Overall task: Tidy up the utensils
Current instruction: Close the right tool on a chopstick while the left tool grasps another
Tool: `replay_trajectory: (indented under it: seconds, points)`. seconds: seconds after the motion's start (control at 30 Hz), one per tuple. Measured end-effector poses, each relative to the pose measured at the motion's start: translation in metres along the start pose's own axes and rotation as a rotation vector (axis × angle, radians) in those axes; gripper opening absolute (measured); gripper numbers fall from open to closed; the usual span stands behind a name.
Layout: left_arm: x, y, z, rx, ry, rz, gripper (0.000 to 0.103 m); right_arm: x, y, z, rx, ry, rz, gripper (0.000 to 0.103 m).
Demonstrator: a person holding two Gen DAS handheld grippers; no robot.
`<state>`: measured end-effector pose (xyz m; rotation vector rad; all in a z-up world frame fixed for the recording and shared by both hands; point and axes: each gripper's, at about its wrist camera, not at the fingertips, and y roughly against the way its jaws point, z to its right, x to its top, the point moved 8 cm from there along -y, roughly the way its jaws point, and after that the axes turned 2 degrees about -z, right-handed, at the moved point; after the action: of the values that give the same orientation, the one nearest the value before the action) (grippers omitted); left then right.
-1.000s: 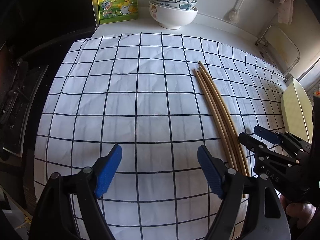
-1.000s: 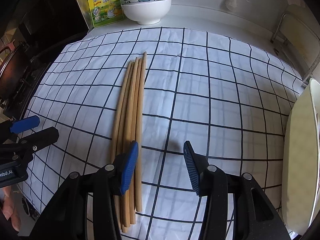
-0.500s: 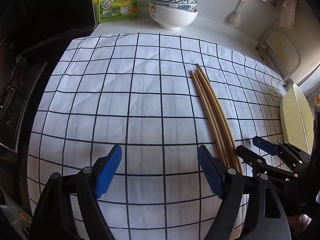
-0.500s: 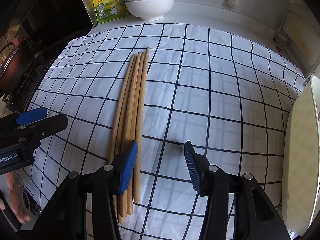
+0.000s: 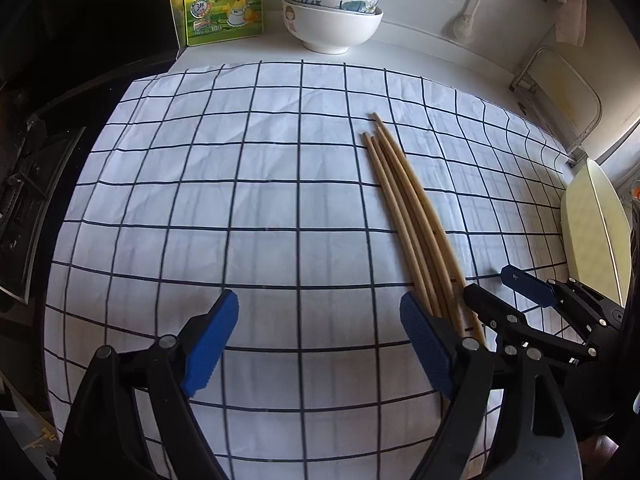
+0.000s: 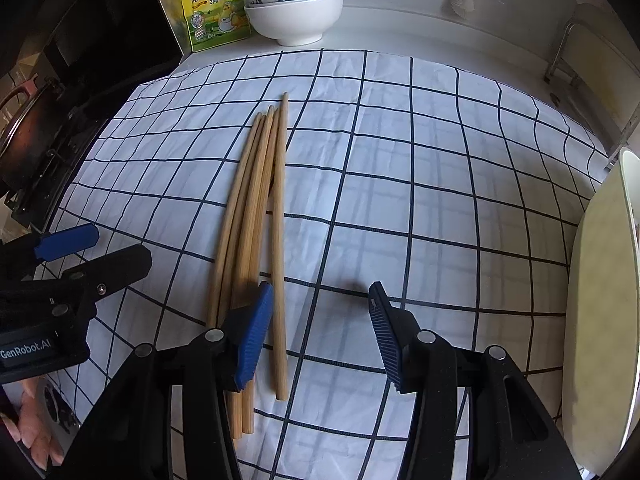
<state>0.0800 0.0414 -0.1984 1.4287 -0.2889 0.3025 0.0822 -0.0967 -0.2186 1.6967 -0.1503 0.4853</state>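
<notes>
The left hand-held gripper (image 5: pixel 316 344) is held over the checked cloth (image 5: pixel 240 200) on the tabletop (image 5: pixel 420 52), its jaws wide apart and just now opened further, with only bare cloth between the blue pads. The chopsticks (image 5: pixel 404 208), four in a bundle, are laid flat just to its right, their near ends hidden behind its right finger. The right hand-held gripper (image 6: pixel 320 332) is poised with jaws partly open and nothing gripped; three sticks are seen passing under its left finger, the fourth lying just inside its left pad. Stacked bowls (image 5: pixel 332 16) and a yellow seasoning pouch (image 5: pixel 220 4) are seen far ahead of both tools, beyond the cloth's edge.
</notes>
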Motion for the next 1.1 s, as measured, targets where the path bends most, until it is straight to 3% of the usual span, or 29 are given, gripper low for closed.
replay_trajectory:
  seconds: [0.37,0.87,1.1]
  points:
    - [-0.002,-0.018,0.029,0.02,-0.014,-0.013,0.084,-0.006,0.005,0.044,-0.046,-0.073,0.014,0.047]
    - [-0.012,-0.03,0.026,0.123,-0.032,-0.055,0.091,-0.005,0.009,0.041,0.02,-0.067,0.032,0.047]
    - [-0.005,-0.03,0.007,0.146,0.006,-0.044,0.091,0.001,0.003,0.04,-0.011,-0.035,0.022,0.048]
